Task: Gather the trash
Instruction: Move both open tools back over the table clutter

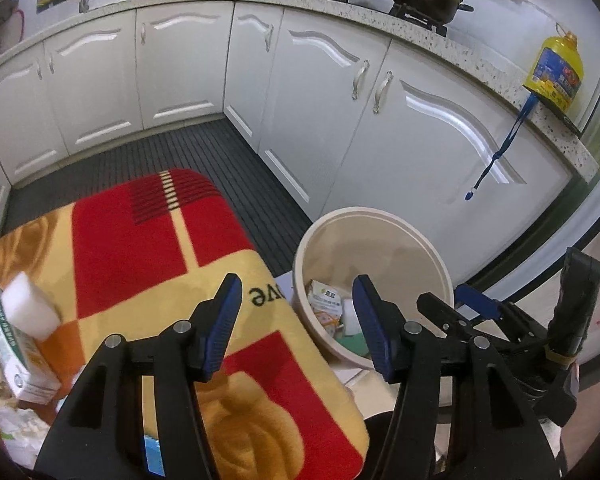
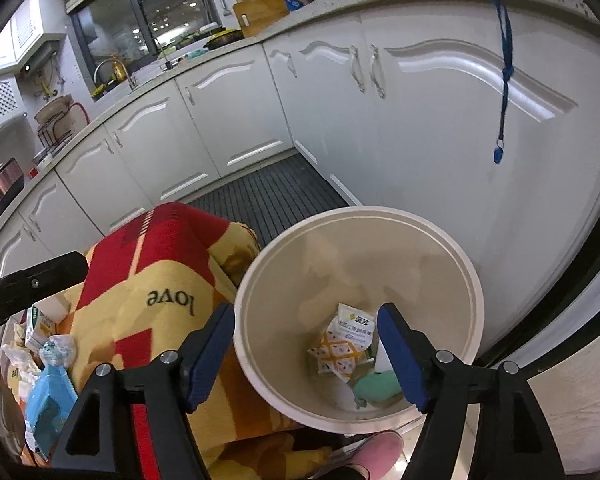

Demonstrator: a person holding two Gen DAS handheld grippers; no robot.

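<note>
Right gripper (image 2: 306, 348) above bin (image 2: 440, 232) — jaws released; left gripper (image 1: 298, 318) over blanket (image 1: 140, 240) — released.

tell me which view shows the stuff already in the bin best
The right wrist view: it looks down into the bin, showing a yellow-patterned packet and a green item. The left wrist view shows the bin more side-on, its contents partly hidden behind a fingertip.
</note>
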